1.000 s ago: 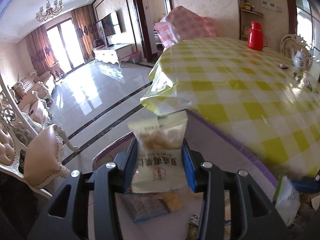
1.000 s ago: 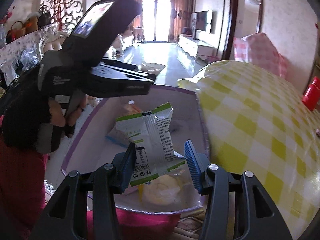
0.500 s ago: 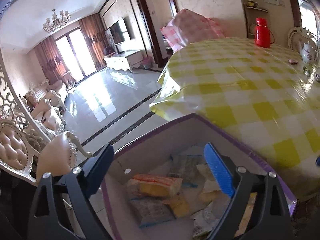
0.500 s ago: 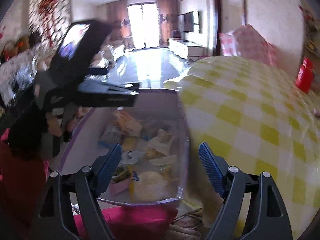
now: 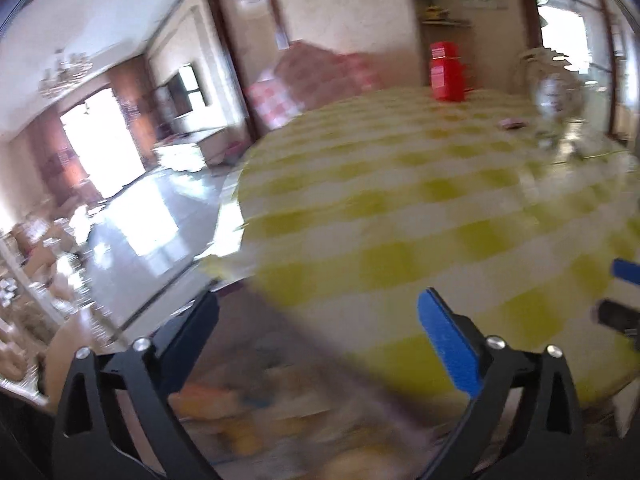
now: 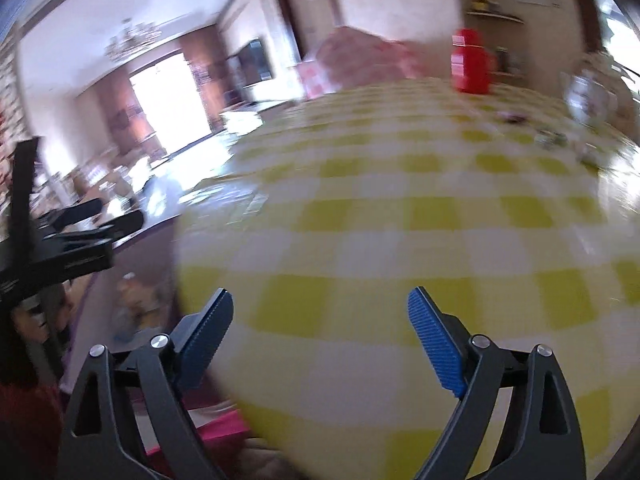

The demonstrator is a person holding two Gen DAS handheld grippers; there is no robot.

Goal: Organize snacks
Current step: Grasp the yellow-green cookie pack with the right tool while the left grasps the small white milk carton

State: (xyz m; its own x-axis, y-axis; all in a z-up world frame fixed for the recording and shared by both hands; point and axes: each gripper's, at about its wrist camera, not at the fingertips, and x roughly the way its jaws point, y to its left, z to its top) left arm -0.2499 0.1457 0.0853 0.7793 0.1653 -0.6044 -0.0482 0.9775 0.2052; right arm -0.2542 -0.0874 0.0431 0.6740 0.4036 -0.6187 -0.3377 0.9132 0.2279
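left gripper (image 5: 316,332) jaws wide apart, right gripper (image 6: 320,320) likewise — both empty

We see a round table in a yellow-checked cloth (image 5: 420,216), a red flask (image 5: 446,72) at its far edge, glossy pale floor (image 5: 140,220), a chandelier (image 6: 134,42), a wall-mounted television (image 6: 252,65) — bright curtained glass doors (image 6: 172,100) beyond, all motion-blurred.

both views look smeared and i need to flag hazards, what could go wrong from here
1. Both frames are motion-blurred, so the open, empty left hand-held gripper and right hand-held gripper seem to be swinging fast; the next grab may miss.
2. The right one faces the table edge and could snag the checked cloth.
3. The teapot and red flask stand at the far side; a wide sweep or tugged cloth could tip them.
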